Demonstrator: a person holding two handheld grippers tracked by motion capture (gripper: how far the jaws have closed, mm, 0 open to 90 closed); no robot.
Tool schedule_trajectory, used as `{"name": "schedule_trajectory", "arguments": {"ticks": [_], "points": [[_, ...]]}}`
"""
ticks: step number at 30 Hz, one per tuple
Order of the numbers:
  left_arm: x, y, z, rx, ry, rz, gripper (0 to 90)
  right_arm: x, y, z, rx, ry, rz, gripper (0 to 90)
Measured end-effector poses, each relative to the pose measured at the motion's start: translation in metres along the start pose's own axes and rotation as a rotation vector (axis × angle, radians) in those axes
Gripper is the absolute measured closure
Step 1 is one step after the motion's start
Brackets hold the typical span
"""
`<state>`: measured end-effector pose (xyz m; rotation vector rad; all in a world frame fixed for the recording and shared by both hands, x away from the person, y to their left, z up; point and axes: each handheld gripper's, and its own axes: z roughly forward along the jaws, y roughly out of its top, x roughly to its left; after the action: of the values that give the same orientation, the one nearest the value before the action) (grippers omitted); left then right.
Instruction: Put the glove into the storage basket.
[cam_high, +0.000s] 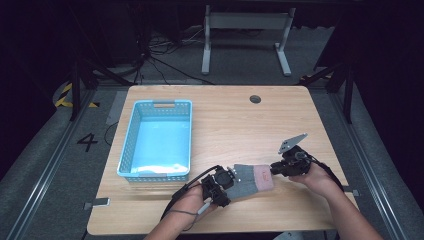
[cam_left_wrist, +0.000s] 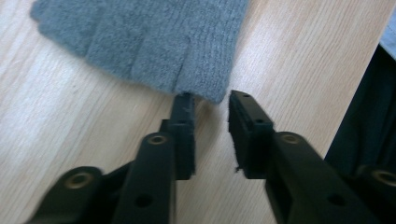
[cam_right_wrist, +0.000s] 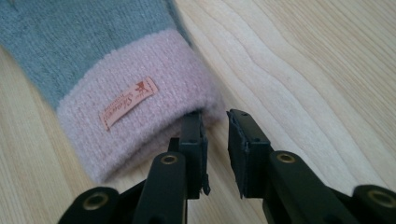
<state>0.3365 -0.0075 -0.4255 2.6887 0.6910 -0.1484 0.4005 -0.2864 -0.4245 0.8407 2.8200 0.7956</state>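
1. Where the grey glove (cam_high: 248, 180) lies flat on the near part of the wooden table (cam_high: 235, 120), a gripper sits at each of its ends.
2. The left gripper (cam_left_wrist: 211, 100) is released: its jaws stand a little apart, nothing pinched between them. The left jaw's tip touches the edge of the glove's fingertip end; the right jaw's tip sits just beside it over bare wood.
3. The right gripper (cam_right_wrist: 215, 116) is also released, jaws slightly parted with bare wood in the gap. Its left jaw lies against the glove's pink cuff (cam_right_wrist: 140, 130), which carries a small label (cam_right_wrist: 128, 103).
4. A blue basket (cam_high: 132, 129) stands on the table's left half, well apart from the glove.
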Motion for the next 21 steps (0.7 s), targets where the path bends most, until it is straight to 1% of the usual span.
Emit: {"name": "schedule_trajectory", "arguments": {"ticks": [2,3,4,6,8,10,13,14,15,17,18,19,21], "points": [[0.0,0.0,-0.002,-0.004,0.0,0.001,65.8,0.0,-0.001,-0.002,-0.003,-0.001,0.01,74.4],[0.001,0.0,-0.006,-0.016,0.002,-0.003,65.8,-0.001,-0.002,-0.003,-0.005,-0.001,0.008,74.1],[0.002,0.0,-0.01,-0.03,-0.003,-0.008,63.8,-0.002,-0.005,-0.007,-0.017,-0.012,0.012,73.4],[0.003,0.0,-0.016,-0.048,0.003,-0.007,61.8,-0.002,-0.007,-0.011,-0.023,-0.02,0.016,73.1],[0.003,0.001,-0.019,-0.062,0.004,-0.01,59.9,-0.003,-0.008,-0.013,-0.028,-0.022,0.025,72.5],[0.003,0.003,-0.022,-0.074,0.009,-0.004,58.2,-0.003,-0.01,-0.015,-0.035,-0.024,0.032,72.2],[0.003,0.005,-0.024,-0.082,0.016,0.0,54.8,-0.004,-0.012,-0.017,-0.041,-0.028,0.043,70.6],[0.003,0.007,-0.025,-0.087,0.02,0.003,54.8,-0.004,-0.012,-0.017,-0.041,-0.028,0.043,70.6],[0.004,0.009,-0.026,-0.093,0.029,0.0,51.3,-0.005,-0.014,-0.019,-0.042,-0.031,0.05,69.9],[0.004,0.012,-0.027,-0.093,0.037,0.002,49.7,-0.004,-0.014,-0.02,-0.041,-0.031,0.057,69.7],[0.005,0.015,-0.028,-0.101,0.046,0.004,49.5,-0.005,-0.015,-0.022,-0.046,-0.035,0.064,68.6],[0.005,0.015,-0.028,-0.101,0.046,0.004,50.0,-0.005,-0.015,-0.022,-0.046,-0.035,0.064,68.6],[0.005,0.019,-0.031,-0.117,0.063,-0.005,50.0,-0.005,-0.017,-0.025,-0.053,-0.037,0.076,67.1]]}}
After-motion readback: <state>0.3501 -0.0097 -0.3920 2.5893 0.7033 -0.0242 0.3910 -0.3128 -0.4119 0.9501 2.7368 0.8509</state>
